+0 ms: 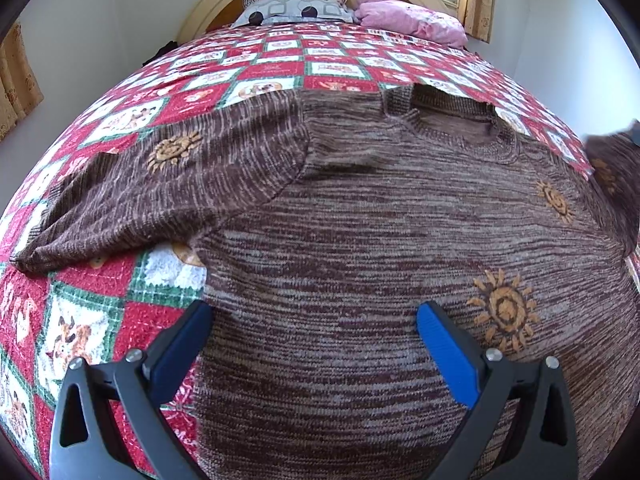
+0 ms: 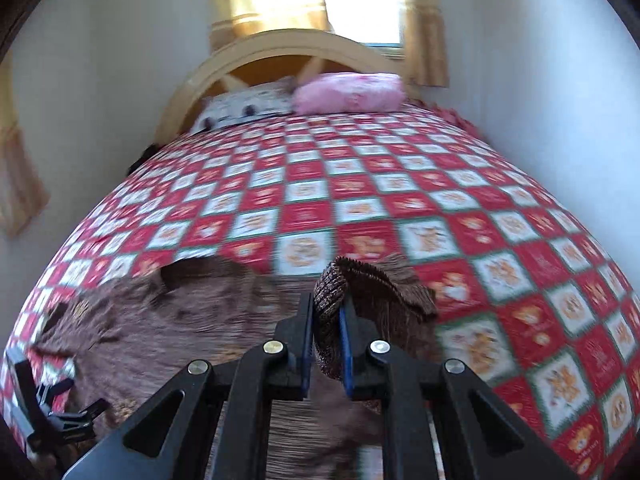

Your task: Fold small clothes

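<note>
Left claw (image 1: pixel 314 320) spread wide over brown sweater (image 1: pixel 360 240), flat on checkered bedspread (image 1: pixel 120 280); pillows (image 1: pixel 296 10) by headboard. Right view: right claw (image 2: pixel 326 316) pinches sweater cuff (image 2: pixel 332 292), lifted above bed; left claw (image 2: pixel 52 412) visible at left edge.

the left black two-finger gripper with blue pads (image 1: pixel 314 320) hangs low with its jaws spread wide, nothing between them. the right black two-finger gripper with blue pads (image 2: pixel 326 320) is clamped on a fold of brown knitted fabric (image 2: pixel 332 292), lifted.
</note>
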`<act>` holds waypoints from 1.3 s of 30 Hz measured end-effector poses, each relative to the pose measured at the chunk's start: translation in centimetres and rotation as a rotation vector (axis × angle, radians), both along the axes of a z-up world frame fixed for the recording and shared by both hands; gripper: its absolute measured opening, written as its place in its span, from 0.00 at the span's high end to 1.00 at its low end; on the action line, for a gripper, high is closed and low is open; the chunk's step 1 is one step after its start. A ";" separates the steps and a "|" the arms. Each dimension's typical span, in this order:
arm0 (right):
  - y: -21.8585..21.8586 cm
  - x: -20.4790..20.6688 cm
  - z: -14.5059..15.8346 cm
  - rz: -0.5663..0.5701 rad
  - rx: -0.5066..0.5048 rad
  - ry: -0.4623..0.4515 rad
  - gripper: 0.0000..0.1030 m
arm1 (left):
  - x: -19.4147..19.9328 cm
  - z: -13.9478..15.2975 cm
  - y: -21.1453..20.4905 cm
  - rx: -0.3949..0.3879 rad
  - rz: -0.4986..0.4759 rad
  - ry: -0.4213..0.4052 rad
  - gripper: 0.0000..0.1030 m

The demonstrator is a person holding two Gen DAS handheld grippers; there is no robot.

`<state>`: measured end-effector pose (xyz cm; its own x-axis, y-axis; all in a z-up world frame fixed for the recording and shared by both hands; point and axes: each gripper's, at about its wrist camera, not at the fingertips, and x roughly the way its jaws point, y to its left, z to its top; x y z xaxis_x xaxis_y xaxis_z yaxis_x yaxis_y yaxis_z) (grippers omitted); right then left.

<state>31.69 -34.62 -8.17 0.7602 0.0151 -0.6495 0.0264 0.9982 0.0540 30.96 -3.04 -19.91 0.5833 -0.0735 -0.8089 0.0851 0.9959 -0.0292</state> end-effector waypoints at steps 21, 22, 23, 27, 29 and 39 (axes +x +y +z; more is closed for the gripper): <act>-10.4 -12.4 -8.8 -0.162 0.316 -0.048 0.36 | -1.4 5.9 -6.5 0.090 -0.128 -0.053 0.05; -11.0 -12.8 -9.4 -0.182 0.338 -0.059 0.36 | -1.4 6.9 -8.4 0.091 -0.162 -0.073 0.05; -11.2 -13.1 -9.6 -0.184 0.372 -0.068 0.36 | -1.3 7.4 -10.0 0.092 -0.187 -0.081 0.05; -11.3 -13.0 -8.9 -0.144 0.367 -0.101 0.30 | 0.0 6.9 -16.0 0.167 -0.283 -0.097 0.11; -11.8 -13.2 -9.3 -0.148 0.381 -0.097 0.26 | 1.1 5.7 -18.6 0.226 -0.322 -0.098 0.17; -12.3 -12.8 -9.5 -0.170 0.382 -0.098 0.26 | 5.7 2.8 -21.7 0.158 -0.341 0.012 0.93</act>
